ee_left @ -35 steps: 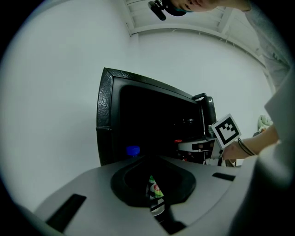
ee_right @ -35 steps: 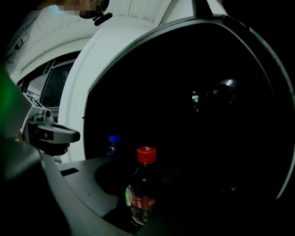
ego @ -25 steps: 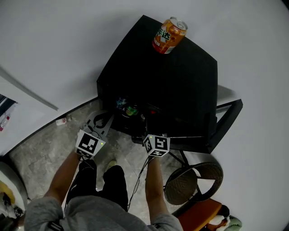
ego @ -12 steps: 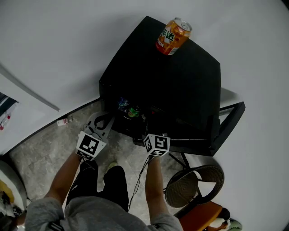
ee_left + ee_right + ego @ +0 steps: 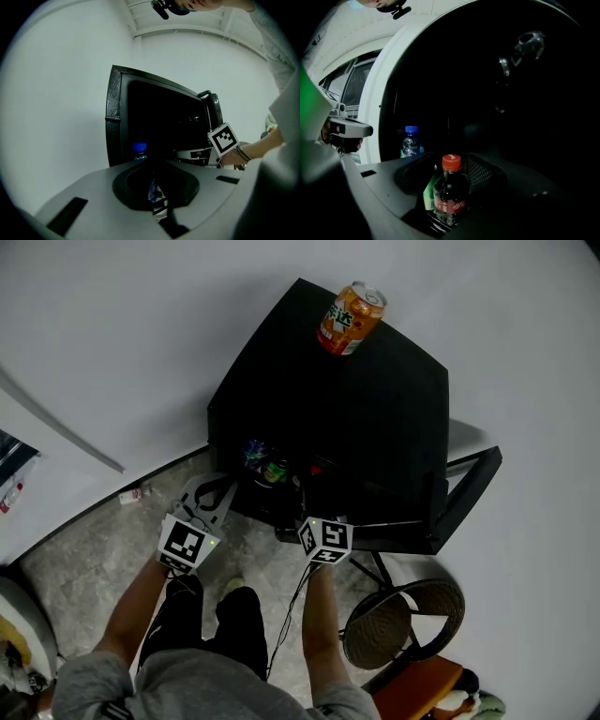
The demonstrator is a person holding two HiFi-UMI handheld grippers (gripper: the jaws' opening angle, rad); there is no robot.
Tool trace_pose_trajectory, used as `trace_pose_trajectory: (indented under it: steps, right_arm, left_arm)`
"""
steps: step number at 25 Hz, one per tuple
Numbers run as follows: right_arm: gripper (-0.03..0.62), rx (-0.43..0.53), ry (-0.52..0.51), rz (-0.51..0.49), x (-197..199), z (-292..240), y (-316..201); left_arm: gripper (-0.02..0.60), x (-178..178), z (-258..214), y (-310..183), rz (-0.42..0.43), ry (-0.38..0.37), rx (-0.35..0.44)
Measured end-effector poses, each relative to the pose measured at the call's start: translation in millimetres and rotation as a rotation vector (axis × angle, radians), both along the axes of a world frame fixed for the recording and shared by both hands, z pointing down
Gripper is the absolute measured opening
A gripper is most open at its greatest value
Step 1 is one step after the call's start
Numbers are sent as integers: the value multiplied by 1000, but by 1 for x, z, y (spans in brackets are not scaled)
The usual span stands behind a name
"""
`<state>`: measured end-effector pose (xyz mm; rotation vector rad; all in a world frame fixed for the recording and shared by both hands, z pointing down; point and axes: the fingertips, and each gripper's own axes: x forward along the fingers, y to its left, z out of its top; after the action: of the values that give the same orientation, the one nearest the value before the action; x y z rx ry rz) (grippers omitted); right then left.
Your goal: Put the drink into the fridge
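Standing upright on top of a black mini fridge [image 5: 356, 418], an orange drink can [image 5: 350, 318] overlooked the work below. The fridge's black door [image 5: 466, 491] hung open to the right, beside a round woven-seat chair [image 5: 403, 620], and a small clear bottle [image 5: 129, 492] lay on the mottled stone floor [image 5: 89, 563] off to the left. The person's right gripper [image 5: 451, 171] reached into the dark cabinet; its jaws had just been opening and stood apart on either side of a dark cola bottle with a red cap [image 5: 450, 197], which was inside the fridge. That bottle stood upright, long axis vertical, cap uppermost and red label turned toward the gripper's camera. A green pack [image 5: 428, 193] stood just beside it on the left, partly hidden by the left jaw. Farther back on the same side stood a clear water bottle with a blue cap [image 5: 410, 143], also upright. The left gripper [image 5: 153, 180] was held outside the cabinet, in front of the fridge's left edge, with its jaws drawn together.
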<state>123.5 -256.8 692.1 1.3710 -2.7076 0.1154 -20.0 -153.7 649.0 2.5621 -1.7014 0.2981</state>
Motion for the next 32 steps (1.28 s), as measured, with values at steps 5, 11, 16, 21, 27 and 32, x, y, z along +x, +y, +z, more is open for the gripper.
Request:
trace_pose_trajectory:
  steps: [5, 11, 16, 21, 27, 32]
  right_arm:
    - [209, -1, -12, -2, 1, -17, 10]
    - [207, 0, 7, 15, 5, -38, 31]
    - [169, 27, 19, 40, 13, -76, 56]
    - [143, 55, 29, 59, 16, -120, 79]
    - [112, 69, 3, 68, 11, -171, 100]
    - [81, 69, 3, 90, 7, -201, 116]
  left_arm:
    - [5, 2, -19, 6, 8, -2, 19]
    - [5, 5, -39, 17, 23, 9, 16]
    - [5, 9, -67, 24, 52, 25, 7]
    - [5, 16, -106, 30, 97, 36, 19]
    - [5, 12, -150, 38, 116, 33, 39]
    - [5, 0, -182, 49, 114, 42, 46]
